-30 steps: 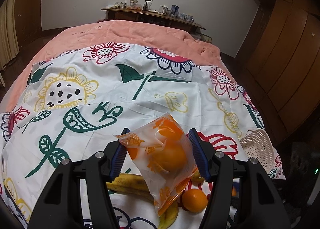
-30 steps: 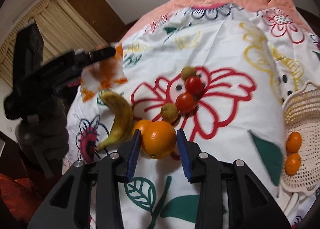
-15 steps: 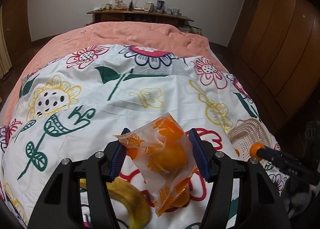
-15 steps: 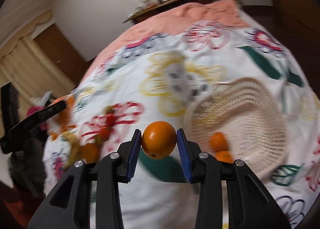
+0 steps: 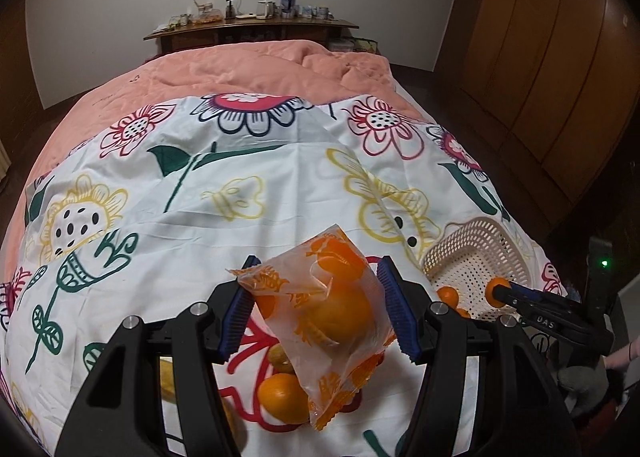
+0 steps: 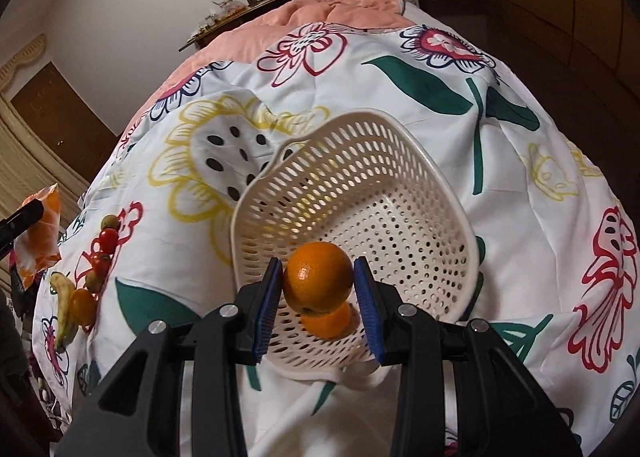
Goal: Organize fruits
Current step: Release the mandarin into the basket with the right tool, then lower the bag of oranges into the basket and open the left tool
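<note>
My right gripper (image 6: 319,284) is shut on an orange (image 6: 319,276) and holds it just above the near rim of a white perforated basket (image 6: 360,185). Another orange (image 6: 326,323) lies in the basket below it. My left gripper (image 5: 316,309) is shut on a clear plastic bag of oranges (image 5: 324,309), held above the flowered sheet. In the left wrist view the basket (image 5: 476,257) lies at the right with the right gripper (image 5: 496,291) and its orange at the rim.
On the sheet to the left lie a loose orange (image 6: 83,307), a banana (image 6: 64,321), tomatoes (image 6: 107,241) and small green-brown fruits (image 6: 109,222). A loose orange (image 5: 282,397) lies under the bag. The bed edge drops off to the right, by wooden wardrobes (image 5: 560,57).
My right gripper has carried the orange from the fruit pile rightward to the basket. My left gripper has kept the bag while its view swung toward the basket.
</note>
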